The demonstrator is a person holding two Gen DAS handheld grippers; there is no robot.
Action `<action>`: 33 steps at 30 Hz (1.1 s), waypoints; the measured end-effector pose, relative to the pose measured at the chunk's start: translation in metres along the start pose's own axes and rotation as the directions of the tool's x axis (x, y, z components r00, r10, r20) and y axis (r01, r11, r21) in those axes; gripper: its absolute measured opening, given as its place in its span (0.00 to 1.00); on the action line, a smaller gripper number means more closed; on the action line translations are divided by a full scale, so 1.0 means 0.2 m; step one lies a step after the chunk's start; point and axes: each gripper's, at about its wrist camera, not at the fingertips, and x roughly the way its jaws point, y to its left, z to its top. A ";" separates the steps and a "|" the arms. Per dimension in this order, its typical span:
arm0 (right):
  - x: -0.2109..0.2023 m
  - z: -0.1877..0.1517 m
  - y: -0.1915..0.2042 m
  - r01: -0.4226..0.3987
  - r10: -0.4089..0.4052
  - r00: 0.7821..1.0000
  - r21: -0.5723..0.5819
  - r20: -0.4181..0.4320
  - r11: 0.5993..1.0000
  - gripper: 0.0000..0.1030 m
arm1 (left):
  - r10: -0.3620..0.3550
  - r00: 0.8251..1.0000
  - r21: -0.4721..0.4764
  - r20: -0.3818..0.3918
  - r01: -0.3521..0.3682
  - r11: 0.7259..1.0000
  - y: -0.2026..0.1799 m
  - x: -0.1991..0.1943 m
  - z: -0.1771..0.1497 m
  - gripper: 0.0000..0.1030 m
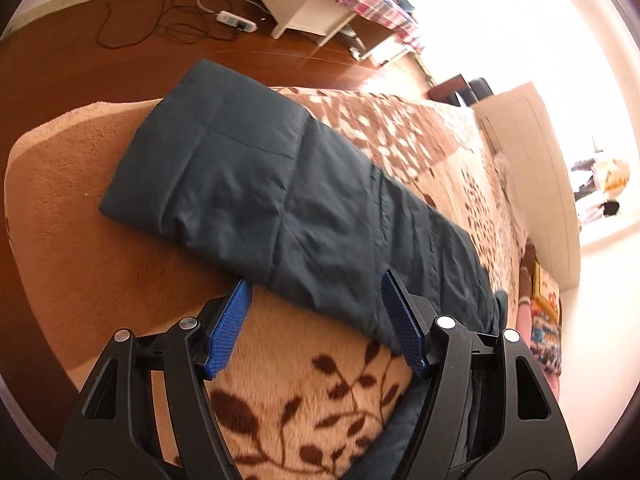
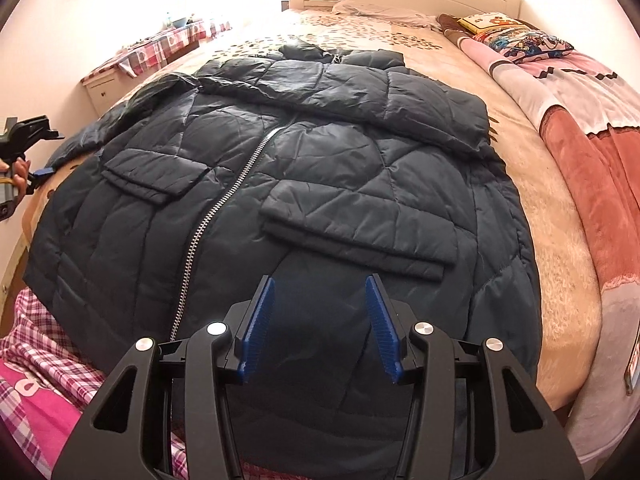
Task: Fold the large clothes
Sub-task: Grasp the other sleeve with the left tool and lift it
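**A:** On the near half of the bed (image 2: 560, 216), lying front up and zipped: jacket (image 2: 320, 184). Crossing the chest at the far end: one folded sleeve (image 2: 360, 96). Stretching out to the left over the blanket (image 1: 80, 240), toward the bed's left edge: left sleeve (image 1: 280, 200), not yet folded in.

**B:** Hovering at the near edge of that sleeve: left gripper (image 1: 316, 312), jaws standing wide, pinching nothing. Hanging above the hem, right of the zipper (image 2: 224, 200): right gripper (image 2: 320, 312), jaws standing partway apart, pressing on no cloth.

**A:** Judging the risks, then. Slipping first?

**B:** Likely. Smooth, puffy shell; pinching only the top layer probably meaning fabric sliding out mid-lift and the sleeve dropping back crooked.

**A:** And closing too deep?

**B:** Possibly catching the plush blanket along with the sleeve, dragging bedding into the fold.

**A:** Concerning the bed's edge?

**B:** Sleeve end lying near the left edge, floor (image 1: 100, 60) just beyond; pulling outward rather than inward risking its sliding off and tugging the jacket askew.

**A:** Concerning the folded sleeve?

**B:** Resting loose on the chest; hauling the left sleeve across fast possibly shifting the body and undoing that fold, especially with nothing pinning the hem.
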 end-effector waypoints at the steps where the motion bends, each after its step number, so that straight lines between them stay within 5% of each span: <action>1: 0.00 0.00 0.00 0.001 -0.001 1.000 0.002 0.000 1.000 0.47 | -0.003 1.000 -0.020 0.002 0.003 1.000 0.01 0.02 0.01 0.65; 17: 0.03 0.01 -0.03 -0.007 0.008 1.000 0.045 -0.023 0.999 0.47 | 0.043 0.994 -0.091 0.103 -0.034 0.995 0.03 0.08 0.07 0.63; 19: 0.03 0.01 -0.04 -0.007 0.009 1.000 0.047 -0.024 0.999 0.47 | 0.085 0.989 -0.099 0.121 -0.073 0.992 0.04 0.07 0.08 0.49; 21: 0.03 0.00 -0.04 -0.008 0.009 1.000 0.047 -0.021 0.999 0.47 | 0.128 0.984 -0.118 0.125 -0.113 0.986 0.07 0.08 0.10 0.21; 23: 0.03 0.01 -0.04 -0.006 0.007 1.000 0.047 -0.019 0.999 0.47 | 0.117 0.985 -0.123 0.127 -0.102 0.987 0.09 0.08 0.12 0.11; 29: 0.02 0.01 -0.05 -0.013 0.013 1.000 0.063 -0.007 0.998 0.47 | 0.076 0.963 0.068 0.257 -0.096 0.993 -0.10 -0.13 0.16 0.05; 33: 0.00 0.01 -0.06 -0.022 0.022 1.000 0.065 0.013 0.998 0.47 | -0.035 0.931 0.261 0.364 -0.066 0.963 -0.36 -0.37 0.14 0.04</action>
